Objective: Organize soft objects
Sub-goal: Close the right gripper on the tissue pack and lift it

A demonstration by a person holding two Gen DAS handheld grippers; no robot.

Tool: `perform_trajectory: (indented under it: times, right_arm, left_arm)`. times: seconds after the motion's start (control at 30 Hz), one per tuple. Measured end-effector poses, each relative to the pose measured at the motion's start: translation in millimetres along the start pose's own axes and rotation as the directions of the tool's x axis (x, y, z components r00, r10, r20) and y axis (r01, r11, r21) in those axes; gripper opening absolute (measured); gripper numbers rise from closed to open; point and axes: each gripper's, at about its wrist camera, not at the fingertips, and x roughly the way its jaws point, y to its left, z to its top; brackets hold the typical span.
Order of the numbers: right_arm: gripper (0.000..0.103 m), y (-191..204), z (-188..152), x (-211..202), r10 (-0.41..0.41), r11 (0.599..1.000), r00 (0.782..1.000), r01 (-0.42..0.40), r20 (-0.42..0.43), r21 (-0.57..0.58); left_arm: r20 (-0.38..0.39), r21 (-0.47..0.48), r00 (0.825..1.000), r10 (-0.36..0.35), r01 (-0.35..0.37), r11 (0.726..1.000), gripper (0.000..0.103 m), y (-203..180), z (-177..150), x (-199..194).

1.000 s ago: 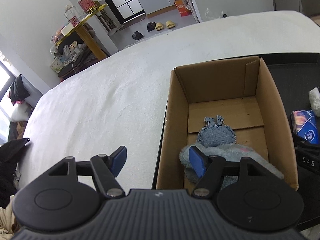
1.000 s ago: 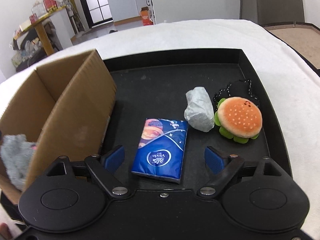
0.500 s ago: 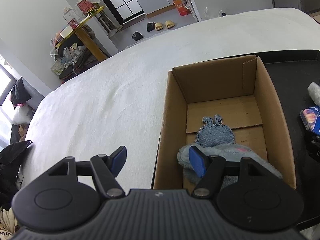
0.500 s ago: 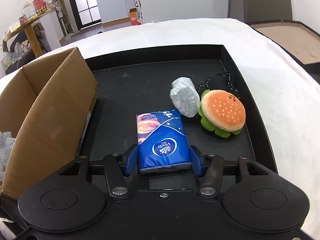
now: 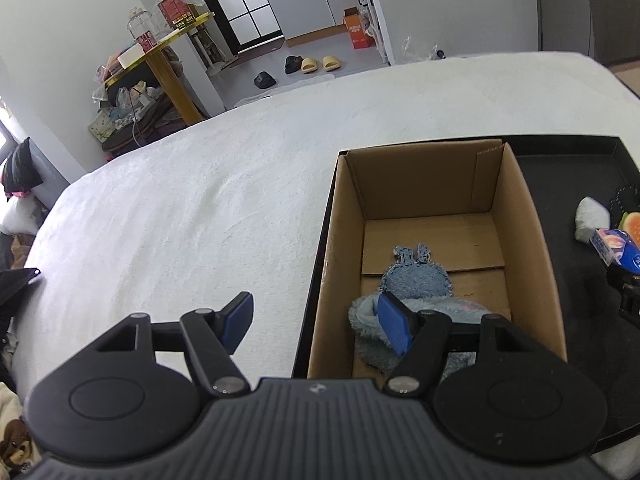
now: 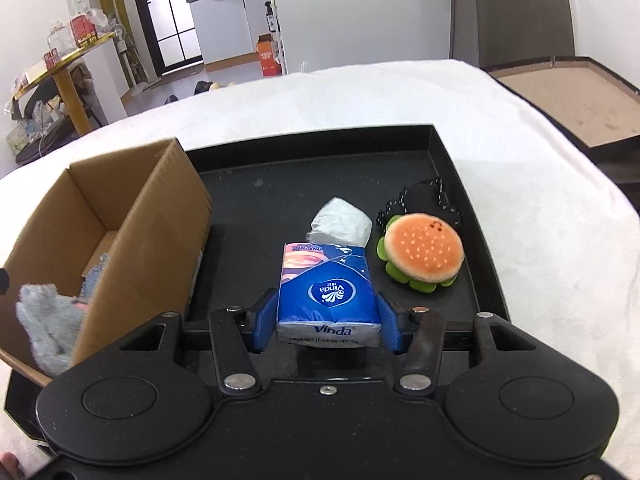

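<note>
My right gripper (image 6: 326,322) is shut on a blue Vinda tissue pack (image 6: 326,288) and holds it lifted above the black tray (image 6: 320,184). A grey wrapped bundle (image 6: 342,222) and a burger plush (image 6: 422,256) with a black cord lie on the tray behind it. The cardboard box (image 5: 532,240) stands on the tray's left side; it holds a denim bunny patch (image 5: 414,280) and a fluffy grey-blue cloth (image 5: 368,316). My left gripper (image 5: 316,326) is open and empty, straddling the box's near left wall. The tissue pack also shows at the right edge of the left wrist view (image 5: 618,246).
The tray rests on a white fleece-covered surface (image 5: 200,208). The box (image 6: 152,216) stands left of the held pack. A brown board in a dark frame (image 6: 568,96) lies off the far right. A yellow table and clutter stand on the floor beyond.
My right gripper closed on the tissue pack and lifted it off the tray, tilting it up. My left gripper stayed open, shifting slightly over the box edge.
</note>
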Motion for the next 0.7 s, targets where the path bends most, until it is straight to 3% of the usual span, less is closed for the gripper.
perform_trajectory:
  times: [0.37,0.7]
  right_arm:
    - [0.051,22,21,-29,0.005,0.999,0.997,-0.003,0.077,-0.036]
    - [0.051,46,35,-45,0.008,0.997,0.993,0.002,0.119,-0.083]
  left_arm:
    - [0.003,-0.067,0.998,-0.068,0.068,0.995,0.067,18,-4,-3]
    - [-0.046,-0.114,0.992,-0.116,0.11,0.987,0.067,29,-6,6]
